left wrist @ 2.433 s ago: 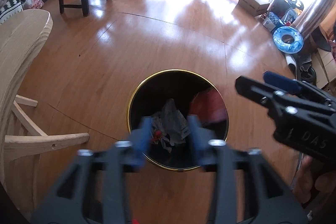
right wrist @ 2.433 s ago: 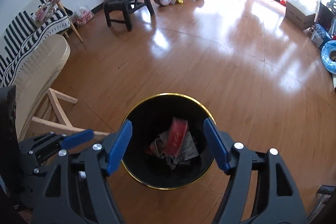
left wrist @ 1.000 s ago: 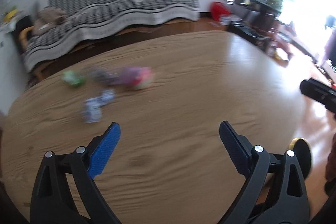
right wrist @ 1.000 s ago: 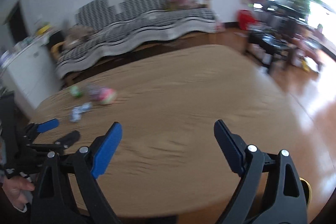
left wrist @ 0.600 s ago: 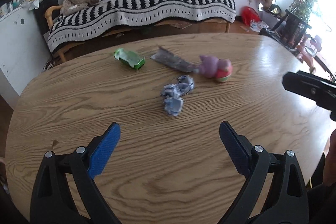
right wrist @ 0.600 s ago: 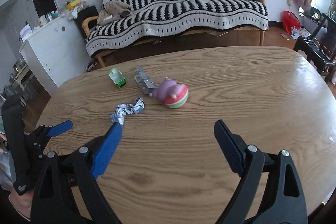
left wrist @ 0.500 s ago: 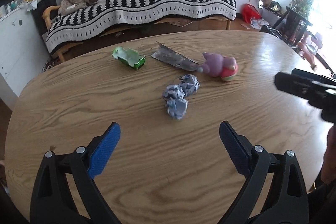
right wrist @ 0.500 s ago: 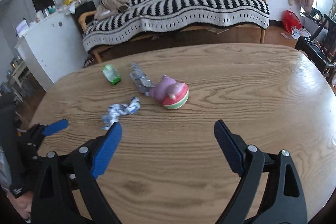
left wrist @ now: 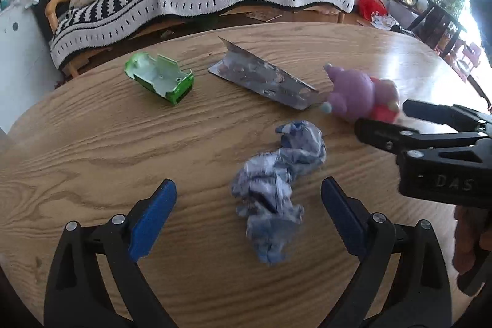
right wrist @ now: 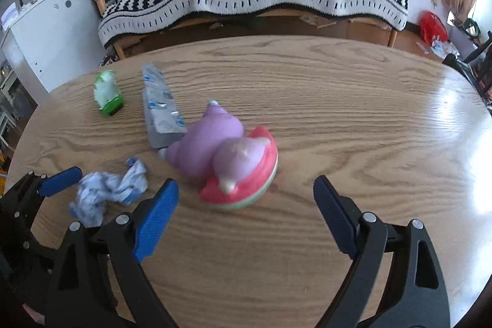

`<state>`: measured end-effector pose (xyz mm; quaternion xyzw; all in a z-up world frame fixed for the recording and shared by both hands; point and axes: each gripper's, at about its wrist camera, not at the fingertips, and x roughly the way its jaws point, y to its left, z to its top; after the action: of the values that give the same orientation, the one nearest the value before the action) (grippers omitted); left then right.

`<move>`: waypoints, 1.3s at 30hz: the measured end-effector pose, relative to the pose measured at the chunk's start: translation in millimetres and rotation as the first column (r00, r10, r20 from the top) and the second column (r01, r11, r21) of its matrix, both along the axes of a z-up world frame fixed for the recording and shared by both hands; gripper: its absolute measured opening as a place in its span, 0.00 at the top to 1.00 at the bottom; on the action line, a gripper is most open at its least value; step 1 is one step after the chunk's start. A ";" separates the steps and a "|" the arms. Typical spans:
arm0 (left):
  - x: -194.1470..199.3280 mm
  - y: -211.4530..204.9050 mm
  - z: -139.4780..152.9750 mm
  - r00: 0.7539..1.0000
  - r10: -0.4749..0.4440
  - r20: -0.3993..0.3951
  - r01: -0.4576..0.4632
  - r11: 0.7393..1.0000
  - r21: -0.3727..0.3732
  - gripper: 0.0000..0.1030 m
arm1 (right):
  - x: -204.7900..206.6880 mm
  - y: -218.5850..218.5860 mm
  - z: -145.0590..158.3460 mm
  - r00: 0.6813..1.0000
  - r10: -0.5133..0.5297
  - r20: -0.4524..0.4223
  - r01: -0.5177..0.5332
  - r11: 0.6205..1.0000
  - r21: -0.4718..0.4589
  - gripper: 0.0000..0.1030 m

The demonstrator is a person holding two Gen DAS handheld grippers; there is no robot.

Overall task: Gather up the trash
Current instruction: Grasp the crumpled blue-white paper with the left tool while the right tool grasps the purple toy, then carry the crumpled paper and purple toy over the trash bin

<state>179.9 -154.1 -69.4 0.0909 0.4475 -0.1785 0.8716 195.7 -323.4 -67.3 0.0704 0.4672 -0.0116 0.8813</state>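
We have two grippers over a round wooden table, and both are wide open with nothing in them. Our left gripper hangs just over a crumpled wad of blue and white paper, which lies near the middle of the table, a bit toward our near edge. The wad sits right between the two blue pads, so we think it is the next piece of trash to pick up. It looks very light and soft, and it should squash when we squeeze it. We would pinch it across its fat lower lump, not at the thin twisted end, so it does not slip out or come undone. Our right gripper points at a purple toy on a red and green base, just to the right of the wad. The toy looks smooth and round, so it could roll or slide out of the pads, and we cannot tell if it is trash at all. Behind the toy, and maybe touching it, lies a flat silver wrapper. It looks thin and bendy, and it lies so flat that it may be hard to get under, so its raised far edge is the best place to hold. Near the far left edge sits a green box, open on top. It looks stiff but light, and we could pinch one of its side walls.
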 end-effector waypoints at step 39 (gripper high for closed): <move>-64.3 -25.5 56.8 1.000 -0.006 0.022 0.006 0.999 -0.038 0.71 | -118.8 -46.7 94.0 0.983 -0.058 0.171 0.057 0.998 0.015 0.57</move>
<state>115.6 -179.7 -12.6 0.0776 0.4341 -0.1885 0.8775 77.0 -370.1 26.7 0.0891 0.3873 -0.0285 0.9172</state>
